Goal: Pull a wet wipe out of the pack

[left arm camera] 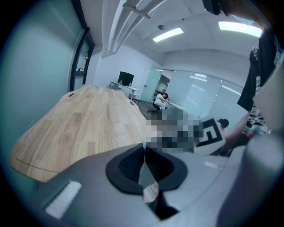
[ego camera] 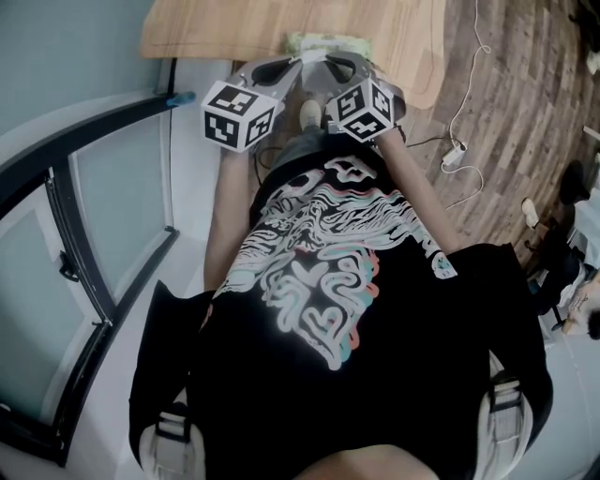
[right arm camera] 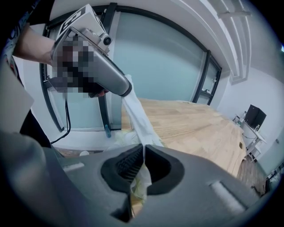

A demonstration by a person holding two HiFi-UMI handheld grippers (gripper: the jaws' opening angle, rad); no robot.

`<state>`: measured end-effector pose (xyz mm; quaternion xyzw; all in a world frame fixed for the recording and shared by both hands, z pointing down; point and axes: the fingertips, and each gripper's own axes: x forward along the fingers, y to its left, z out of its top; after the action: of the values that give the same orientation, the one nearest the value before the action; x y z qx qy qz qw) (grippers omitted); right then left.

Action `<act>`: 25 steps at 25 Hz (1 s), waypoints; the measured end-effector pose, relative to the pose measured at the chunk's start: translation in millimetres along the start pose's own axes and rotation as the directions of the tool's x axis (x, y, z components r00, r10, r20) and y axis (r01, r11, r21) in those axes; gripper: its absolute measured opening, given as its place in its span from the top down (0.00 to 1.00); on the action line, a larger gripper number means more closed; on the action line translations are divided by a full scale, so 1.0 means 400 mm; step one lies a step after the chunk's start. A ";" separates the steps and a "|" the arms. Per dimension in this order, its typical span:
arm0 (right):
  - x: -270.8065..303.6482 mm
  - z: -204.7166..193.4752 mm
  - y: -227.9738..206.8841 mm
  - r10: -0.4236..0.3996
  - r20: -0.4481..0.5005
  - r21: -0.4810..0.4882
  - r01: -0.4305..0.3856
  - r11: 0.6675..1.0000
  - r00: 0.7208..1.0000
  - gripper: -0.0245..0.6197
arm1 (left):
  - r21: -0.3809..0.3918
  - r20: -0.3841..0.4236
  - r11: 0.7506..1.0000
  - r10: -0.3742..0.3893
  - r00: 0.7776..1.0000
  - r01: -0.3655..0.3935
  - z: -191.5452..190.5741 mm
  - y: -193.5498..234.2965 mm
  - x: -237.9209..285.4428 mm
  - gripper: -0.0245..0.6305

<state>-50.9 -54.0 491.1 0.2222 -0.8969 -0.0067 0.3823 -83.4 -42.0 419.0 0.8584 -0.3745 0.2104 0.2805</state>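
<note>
Left gripper [left arm camera: 144, 153] pinching wet wipe [right arm camera: 136, 115], right gripper [right arm camera: 143, 153] clamping its lower end

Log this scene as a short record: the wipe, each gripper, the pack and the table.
wet wipe: white, stretched between both grippers
left gripper: shut on wet wipe
right gripper: shut on pale yellowish material, apparently the pack
pack position: at the near edge of the wooden table
</note>
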 end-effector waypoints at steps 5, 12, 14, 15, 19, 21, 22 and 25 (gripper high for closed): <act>0.002 -0.008 -0.011 -0.001 -0.005 0.018 0.001 1.000 1.000 0.94 | -0.004 0.011 1.000 0.014 1.000 -0.014 0.007 0.015 -0.006 0.96; 0.002 -0.005 -0.022 -0.003 0.002 0.023 0.003 1.000 1.000 0.94 | -0.018 0.021 0.997 0.072 0.997 -0.071 0.013 0.055 -0.022 0.96; 0.002 0.000 -0.026 -0.003 0.017 0.033 0.002 0.999 1.000 0.94 | -0.023 0.017 0.995 0.096 0.995 -0.096 0.012 0.072 -0.023 0.96; 0.001 0.003 -0.029 -0.005 0.025 0.037 0.004 0.999 1.000 0.94 | -0.027 0.015 0.994 0.107 0.994 -0.107 0.012 0.080 -0.023 0.97; -0.005 0.011 -0.040 -0.016 0.045 0.044 0.014 0.999 0.999 0.94 | -0.051 0.008 0.984 0.171 0.985 -0.171 0.007 0.121 -0.034 0.96; -0.008 0.016 -0.043 -0.021 0.054 0.049 0.018 0.999 0.998 0.94 | -0.068 0.001 0.976 0.206 0.978 -0.206 0.001 0.147 -0.043 0.96; -0.009 0.018 -0.044 -0.023 0.059 0.052 0.020 0.998 0.998 0.94 | -0.075 -0.004 0.973 0.220 0.975 -0.220 -0.003 0.160 -0.047 0.96; -0.011 0.018 -0.046 -0.029 0.065 0.060 0.025 0.998 0.997 0.94 | -0.088 -0.023 0.964 0.250 0.968 -0.251 -0.017 0.193 -0.054 0.96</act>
<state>-45.9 -70.2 479.7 0.2453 -0.9057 0.0073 0.3457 -156.8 -69.8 436.9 0.7894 -0.4874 0.2321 0.2922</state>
